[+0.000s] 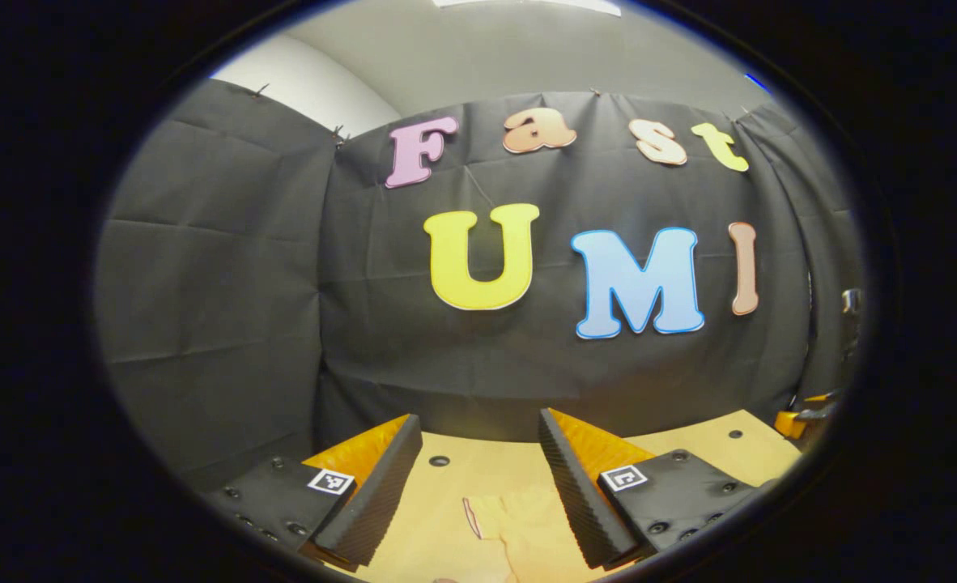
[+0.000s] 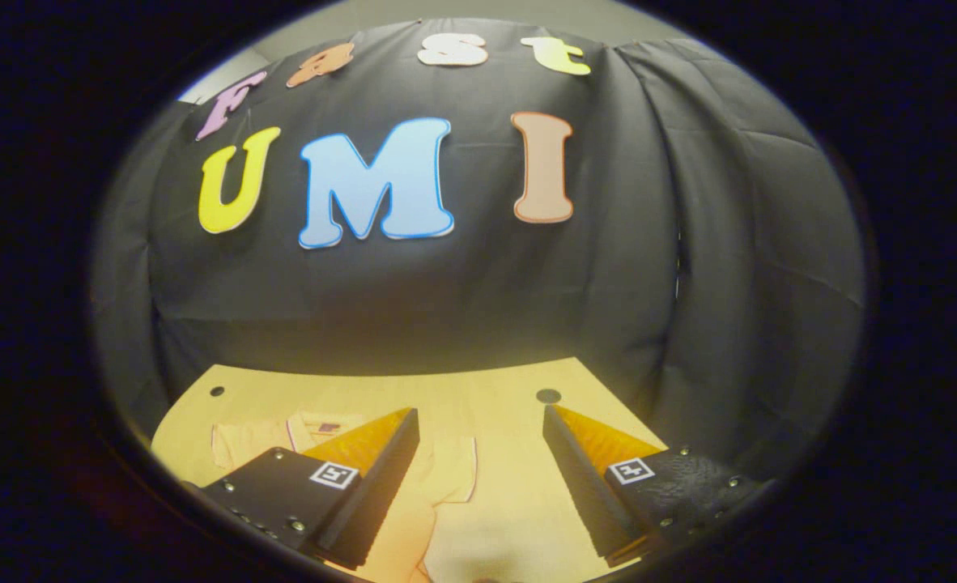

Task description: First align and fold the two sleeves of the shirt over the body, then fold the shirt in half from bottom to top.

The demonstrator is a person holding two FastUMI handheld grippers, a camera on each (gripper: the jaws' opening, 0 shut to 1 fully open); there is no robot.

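Left tongs (image 1: pixel 478 478) released, fingers spread wide, held above the surface (image 1: pixel 713 445) and aimed toward the black cloth wall (image 1: pixel 478 356). Between those fingers, toward 6 o'clock of the left gripper view, a piece of the shirt (image 1: pixel 519 530) lying flat, pale peach with a thin dark trim along one edge. Right tongs (image 2: pixel 480 478) released too, fingers well apart, nothing gripped. In the right gripper view, shirt (image 2: pixel 446 465) spread flat on the surface (image 2: pixel 511 389), reaching from about 9 o'clock of the tabletop down to 6 o'clock; collar (image 2: pixel 325 423) visible just beyond the left finger, one short sleeve (image 2: pixel 456 468) lying open between the fingers, not folded over the body. Two small dark holes (image 2: pixel 548 396) in the surface near its far edge.
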